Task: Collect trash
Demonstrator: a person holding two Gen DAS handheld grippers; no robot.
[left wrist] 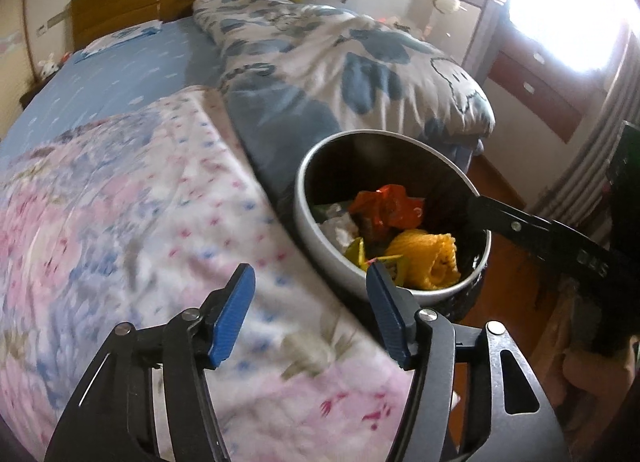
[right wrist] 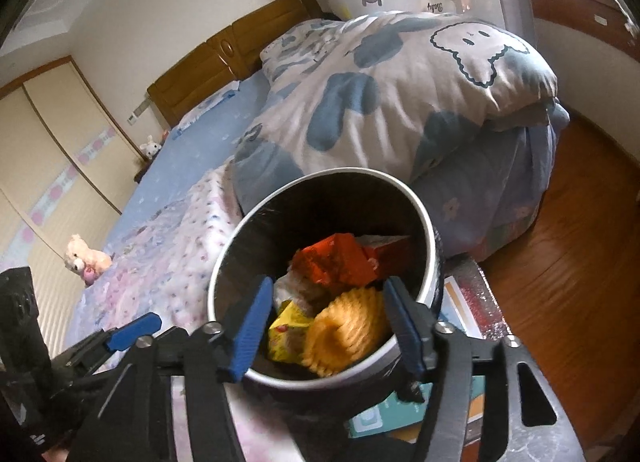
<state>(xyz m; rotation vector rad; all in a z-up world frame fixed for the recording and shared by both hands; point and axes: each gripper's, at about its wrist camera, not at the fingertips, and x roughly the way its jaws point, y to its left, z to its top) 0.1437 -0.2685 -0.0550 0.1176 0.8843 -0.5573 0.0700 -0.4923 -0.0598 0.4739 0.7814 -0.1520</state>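
The trash bin (left wrist: 308, 229) (right wrist: 431, 246) is round with a white rim and a dark inside, and it stands at the bed's edge. It holds an orange wrapper (left wrist: 384, 205) (right wrist: 336, 262), a yellow ribbed net sleeve (left wrist: 432, 258) (right wrist: 348, 326), a yellow-green packet (right wrist: 286, 332) and white tissue. My left gripper (left wrist: 308, 278) is open and empty over the pink blanket, just left of the bin. My right gripper (right wrist: 329, 288) is open above the bin's mouth, with the yellow sleeve lying loose below it. One of the right gripper's fingers (left wrist: 520, 225) reaches over the rim.
The bed carries a pink floral blanket (left wrist: 120, 201) and a bunched blue-and-white duvet (left wrist: 340, 61) behind the bin. A plush bear (right wrist: 86, 258) lies on the bed. The bin rests on printed boxes (right wrist: 460, 302). A wooden floor (right wrist: 560, 262) lies to the right.
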